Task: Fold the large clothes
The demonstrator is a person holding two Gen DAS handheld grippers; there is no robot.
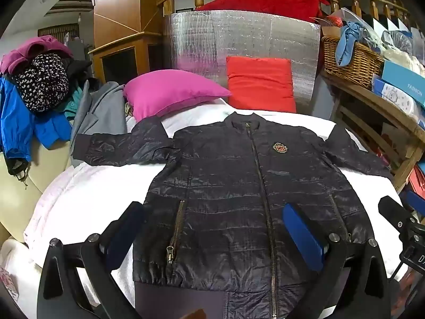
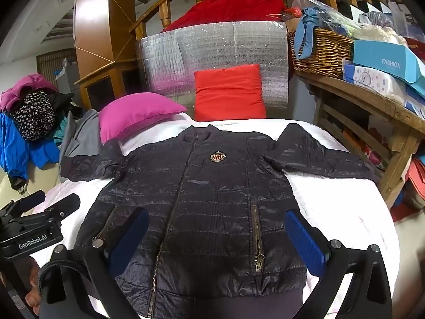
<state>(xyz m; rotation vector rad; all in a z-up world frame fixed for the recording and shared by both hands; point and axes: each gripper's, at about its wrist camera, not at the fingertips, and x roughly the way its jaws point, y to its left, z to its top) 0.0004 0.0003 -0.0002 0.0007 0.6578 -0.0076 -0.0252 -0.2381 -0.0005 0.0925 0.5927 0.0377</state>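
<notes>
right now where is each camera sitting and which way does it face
Left wrist: on the left claw, angled down at the jacket; open blue pads, right claw at right edge.
Right wrist: on the right claw, same downward aim; left claw and fingers at left.
Shared: jacket, pink pillow, red pillow.

The jacket [image 1: 239,186] lies flat and face up on the bed [image 1: 87,194], zipped, collar at the far end, hem nearest the cameras — one sleeve stretched out to each side. Behind the collar two cushions [image 1: 170,91] rest on the bed, side by side, and behind them a padded sheet [image 1: 239,34] stands upright. Left of the bed a heap of clothes [image 1: 32,101] sits piled up. On the right stands a shelf [image 2: 372,98] — on it a basket [image 2: 321,53] and, right of that, stacked boxes [image 2: 385,66].
</notes>
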